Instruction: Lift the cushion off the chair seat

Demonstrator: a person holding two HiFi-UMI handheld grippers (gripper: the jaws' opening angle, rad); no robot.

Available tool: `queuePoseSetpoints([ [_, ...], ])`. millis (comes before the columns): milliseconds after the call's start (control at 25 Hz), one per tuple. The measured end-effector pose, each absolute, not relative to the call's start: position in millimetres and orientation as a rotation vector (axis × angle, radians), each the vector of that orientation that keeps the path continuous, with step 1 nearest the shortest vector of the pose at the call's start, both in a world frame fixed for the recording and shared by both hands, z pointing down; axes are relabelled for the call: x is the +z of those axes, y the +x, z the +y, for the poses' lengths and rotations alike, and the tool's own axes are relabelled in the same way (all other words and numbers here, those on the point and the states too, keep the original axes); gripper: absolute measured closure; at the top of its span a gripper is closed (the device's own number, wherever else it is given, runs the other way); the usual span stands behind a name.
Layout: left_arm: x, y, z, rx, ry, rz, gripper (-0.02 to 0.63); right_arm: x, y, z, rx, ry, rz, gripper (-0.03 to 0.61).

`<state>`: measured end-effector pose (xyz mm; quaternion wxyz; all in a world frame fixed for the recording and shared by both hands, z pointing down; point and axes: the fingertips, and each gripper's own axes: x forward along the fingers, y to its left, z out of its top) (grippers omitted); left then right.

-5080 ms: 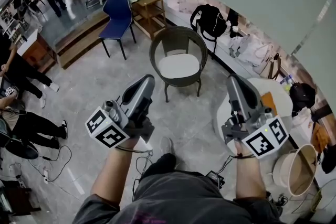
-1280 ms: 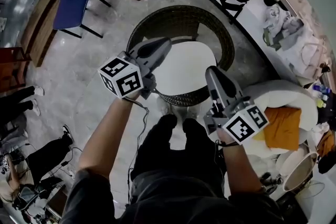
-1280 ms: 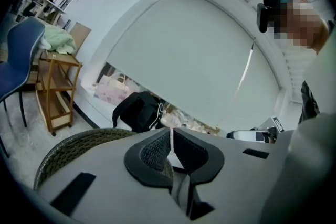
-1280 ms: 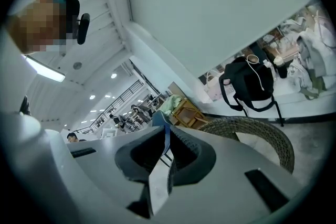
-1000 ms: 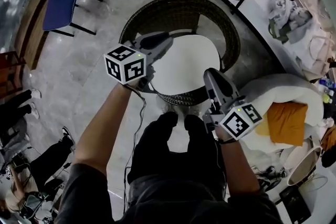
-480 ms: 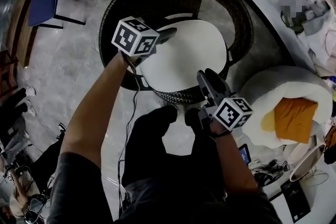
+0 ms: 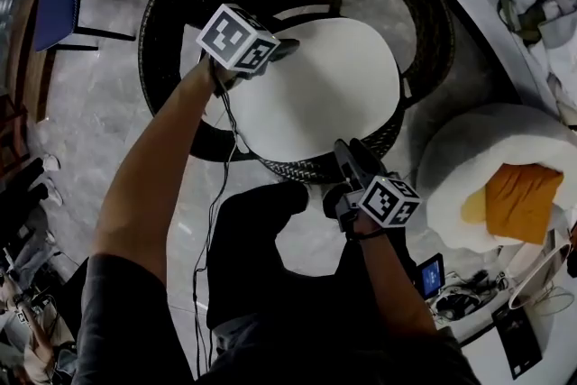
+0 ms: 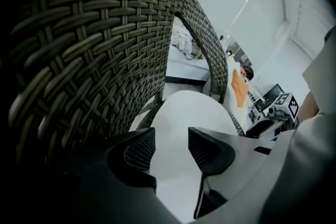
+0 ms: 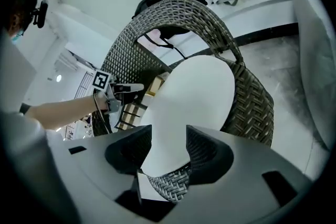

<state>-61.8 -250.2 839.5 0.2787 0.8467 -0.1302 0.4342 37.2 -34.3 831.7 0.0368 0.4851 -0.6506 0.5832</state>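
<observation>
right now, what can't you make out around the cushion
- Cushion underside: every view, its own top hides it.
- Chair back: head view, top edge cuts it off.
- Whether right gripper touches cushion: right gripper view, its own fingers block the near edge.

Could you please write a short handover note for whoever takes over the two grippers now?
Left gripper: open, jaws just opened, nothing pinched, over the cushion's far-left edge.
Right gripper: open, jaws just opened, nothing pinched, at the cushion's front edge.
Cushion lies flat on the wicker chair seat.
Done: approach.
To do: grip both edges, lift it off.
</observation>
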Motion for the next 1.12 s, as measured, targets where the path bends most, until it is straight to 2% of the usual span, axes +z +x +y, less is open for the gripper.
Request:
queuePoseSetpoints([
  [440,902,-53,-242,1.485,2.178,-0.266,0.411,887,34,3,1.879,1.519,-1.765,0.414],
  [720,920,-58,-240,1.503,2.147,-0.294,0.411,896,34,4,1.88,1.59,-1.697,0.415],
  [840,922,-57,-239,1.477,2.152,-0.287,0.419,893,34,-1,1.907,1.598,-1.75,0.443],
  [880,922,-56,-240,1.472,2.155,-0.288,0.42,892,33,-4,1.925,1.599,-1.77,0.476],
  [1120,926,-59,-242,1.45,2.144,-0.32,0.466,898,25,-14,2.057,1.587,-1.781,0.5],
])
